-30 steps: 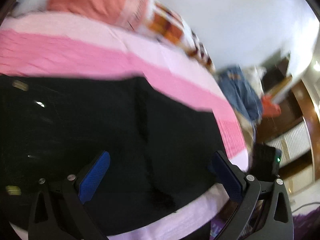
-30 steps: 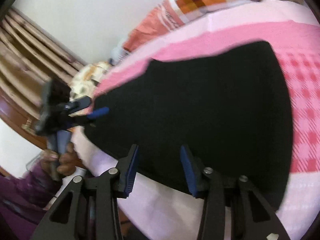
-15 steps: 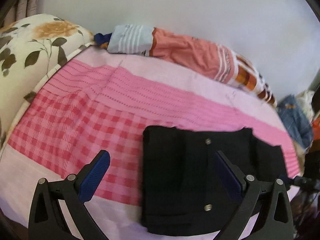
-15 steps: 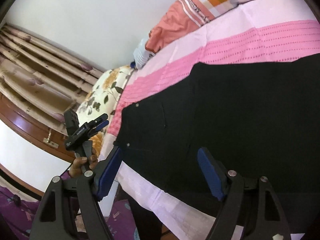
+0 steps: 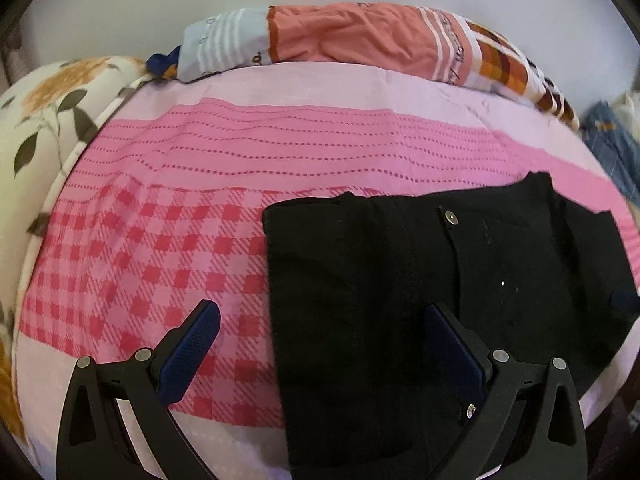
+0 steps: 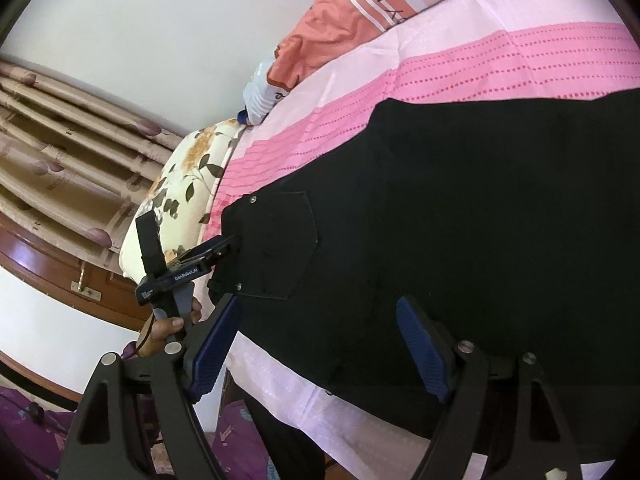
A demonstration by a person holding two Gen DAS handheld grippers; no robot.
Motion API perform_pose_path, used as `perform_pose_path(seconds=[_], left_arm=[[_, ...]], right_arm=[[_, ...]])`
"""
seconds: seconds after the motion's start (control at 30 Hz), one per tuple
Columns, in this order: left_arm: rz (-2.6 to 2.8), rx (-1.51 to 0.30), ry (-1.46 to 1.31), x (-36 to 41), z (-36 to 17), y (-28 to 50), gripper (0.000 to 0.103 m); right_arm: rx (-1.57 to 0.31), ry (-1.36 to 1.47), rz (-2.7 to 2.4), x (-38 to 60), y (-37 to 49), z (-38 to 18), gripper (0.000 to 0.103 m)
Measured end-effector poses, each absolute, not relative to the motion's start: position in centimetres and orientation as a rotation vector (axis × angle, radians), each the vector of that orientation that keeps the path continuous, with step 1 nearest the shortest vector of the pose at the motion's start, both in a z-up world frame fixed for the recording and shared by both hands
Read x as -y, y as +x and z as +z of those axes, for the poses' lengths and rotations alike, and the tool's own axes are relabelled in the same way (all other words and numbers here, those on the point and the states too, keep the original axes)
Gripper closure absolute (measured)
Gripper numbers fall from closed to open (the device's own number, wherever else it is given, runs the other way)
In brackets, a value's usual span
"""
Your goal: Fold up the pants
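Black pants [image 5: 360, 260] lie folded flat on the pink bed sheet [image 5: 160, 240], metal studs showing on a back pocket [image 6: 276, 248]. My left gripper [image 5: 320, 312] is open and wide above the pants' left edge: one pad over the checked sheet, the other over black cloth. Nothing is pinched. From the right wrist view the left gripper [image 6: 224, 244], held by a hand [image 6: 168, 328], has its tips at the pants' pocket corner. My right gripper [image 6: 320, 324] hovers over the near edge of the pants [image 6: 480, 200]; its jaws are opening, with cloth below them but not pressed.
A floral pillow [image 5: 40, 120] lies at the bed's left end. A rolled orange and checked blanket [image 5: 352, 36] runs along the wall. Blue denim clothes [image 5: 612, 148] sit at the far right. Curtains [image 6: 60, 140] and dark wooden furniture [image 6: 48, 276] stand beyond the bed.
The right gripper's jaws have spread much wider. The left gripper has swung from close over the black cloth to the pants' left edge and come nearer the pocket corner.
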State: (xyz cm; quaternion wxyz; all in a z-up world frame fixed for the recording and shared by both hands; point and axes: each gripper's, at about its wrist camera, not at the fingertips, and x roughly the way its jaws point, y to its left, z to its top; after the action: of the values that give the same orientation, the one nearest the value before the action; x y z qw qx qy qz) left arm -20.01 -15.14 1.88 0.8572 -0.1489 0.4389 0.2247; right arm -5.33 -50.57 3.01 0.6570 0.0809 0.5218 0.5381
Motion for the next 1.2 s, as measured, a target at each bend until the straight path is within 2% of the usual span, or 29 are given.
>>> perform_pose_path(seconds=[0.63, 0.73, 0.8, 0.9, 0.97, 1.03, 1.1, 1.2], left_arm=[[0.464, -0.940, -0.284, 15.0, 1.7, -18.7, 0.002], [0.413, -0.940, -0.345, 14.4, 1.3, -18.8, 0.002], [0.263, -0.962, -0.487, 13.6, 0.0, -18.7, 0.002], [0.166, -0.924, -0.479, 13.9, 0.2, -18.9, 0.002], [0.067, -0.887, -0.543, 13.7, 0.4, -19.4, 0.006], [0.062, -0.875, -0.557, 13.4, 0.5, -19.7, 0.036], [0.067, -0.868, -0.586, 12.9, 0.5, -20.2, 0.050], [0.067, -0.848, -0.659, 12.4, 0.5, -20.8, 0.059]], right_arm=[[-1.249, 0.242, 1.169, 50.7, -4.7, 1.5, 0.019], [-1.252, 0.245, 1.165, 50.7, -4.7, 1.3, 0.019], [-1.255, 0.253, 1.163, 50.8, -4.6, 1.3, 0.018], [-1.256, 0.269, 1.164, 50.8, -4.6, 1.1, 0.017], [-1.254, 0.278, 1.165, 51.0, -4.5, 1.1, 0.017], [-1.246, 0.283, 1.166, 50.9, -4.5, 1.0, 0.016], [-1.244, 0.290, 1.167, 50.9, -4.4, 1.0, 0.015], [-1.241, 0.291, 1.168, 50.8, -4.4, 1.0, 0.015]])
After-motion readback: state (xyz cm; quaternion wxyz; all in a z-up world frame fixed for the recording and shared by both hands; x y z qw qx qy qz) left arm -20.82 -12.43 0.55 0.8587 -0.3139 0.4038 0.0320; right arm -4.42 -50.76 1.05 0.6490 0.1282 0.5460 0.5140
